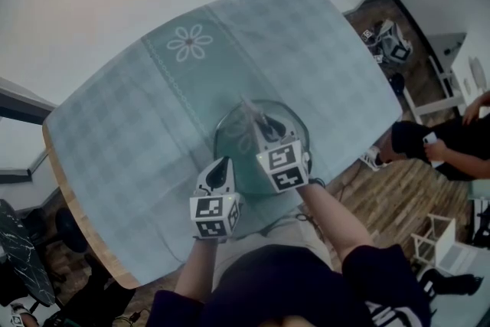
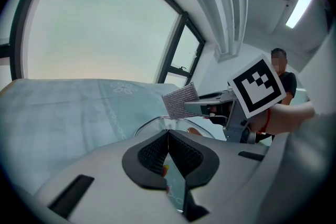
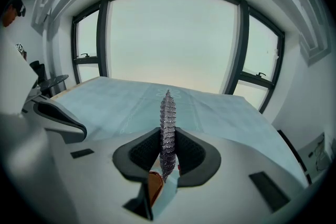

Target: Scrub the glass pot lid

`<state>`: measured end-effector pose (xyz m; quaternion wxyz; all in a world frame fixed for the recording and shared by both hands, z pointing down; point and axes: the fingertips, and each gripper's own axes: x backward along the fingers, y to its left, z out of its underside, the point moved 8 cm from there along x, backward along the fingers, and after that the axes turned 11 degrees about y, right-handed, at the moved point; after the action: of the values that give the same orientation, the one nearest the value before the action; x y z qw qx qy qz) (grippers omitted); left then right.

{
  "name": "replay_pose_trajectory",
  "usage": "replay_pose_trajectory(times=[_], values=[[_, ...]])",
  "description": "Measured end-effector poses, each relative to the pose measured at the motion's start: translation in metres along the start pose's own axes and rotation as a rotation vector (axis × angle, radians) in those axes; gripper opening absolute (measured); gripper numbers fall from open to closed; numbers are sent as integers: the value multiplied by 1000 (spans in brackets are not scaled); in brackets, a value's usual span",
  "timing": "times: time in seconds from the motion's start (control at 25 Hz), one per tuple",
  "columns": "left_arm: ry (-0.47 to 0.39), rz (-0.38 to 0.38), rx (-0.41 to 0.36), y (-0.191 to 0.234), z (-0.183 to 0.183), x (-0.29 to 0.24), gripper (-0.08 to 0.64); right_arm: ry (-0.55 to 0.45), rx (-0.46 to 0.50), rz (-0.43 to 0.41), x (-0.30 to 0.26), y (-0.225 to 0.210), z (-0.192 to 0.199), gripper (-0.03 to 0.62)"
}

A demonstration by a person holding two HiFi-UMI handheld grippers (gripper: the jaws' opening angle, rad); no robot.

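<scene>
The glass pot lid (image 1: 230,135) lies on the blue-green checked tablecloth (image 1: 138,119), near the table's front edge. My left gripper (image 1: 222,165) is at the lid's near left rim. In the left gripper view its jaws (image 2: 168,134) are shut, and the lid's rim (image 2: 181,124) runs in behind them. My right gripper (image 1: 260,125) hovers over the lid, shut on a silvery mesh scrub cloth (image 1: 249,109). The scrub cloth (image 3: 168,113) stands edge-on between the right gripper's (image 3: 168,138) pads. From the left gripper view the cloth (image 2: 180,101) hangs just above the lid.
The table's wooden edge (image 1: 76,218) runs along the lower left. People sit at the right (image 1: 452,142) on a wood floor. White furniture (image 1: 440,241) stands at the lower right. Large windows (image 3: 173,39) lie beyond the table.
</scene>
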<state>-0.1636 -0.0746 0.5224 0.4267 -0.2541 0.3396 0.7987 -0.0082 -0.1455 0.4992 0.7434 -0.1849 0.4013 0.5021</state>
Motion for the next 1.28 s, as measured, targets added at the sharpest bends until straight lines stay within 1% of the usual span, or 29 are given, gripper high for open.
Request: replay_pose_trajectory(times=[0.32,0.56,1.04,1.28], values=[[18,-2,10,5,6,-6,3,22,20,0,-14,8,3,81],[22,-11,30,8,9,-2,3,51,38,-32,-18,17,0,81],[5,-26,30,11,13,10,3,64,88,-75,-15,39,5,81],[6,-25,24,12,16,16,3,74,98,-79,-10,49,11,81]])
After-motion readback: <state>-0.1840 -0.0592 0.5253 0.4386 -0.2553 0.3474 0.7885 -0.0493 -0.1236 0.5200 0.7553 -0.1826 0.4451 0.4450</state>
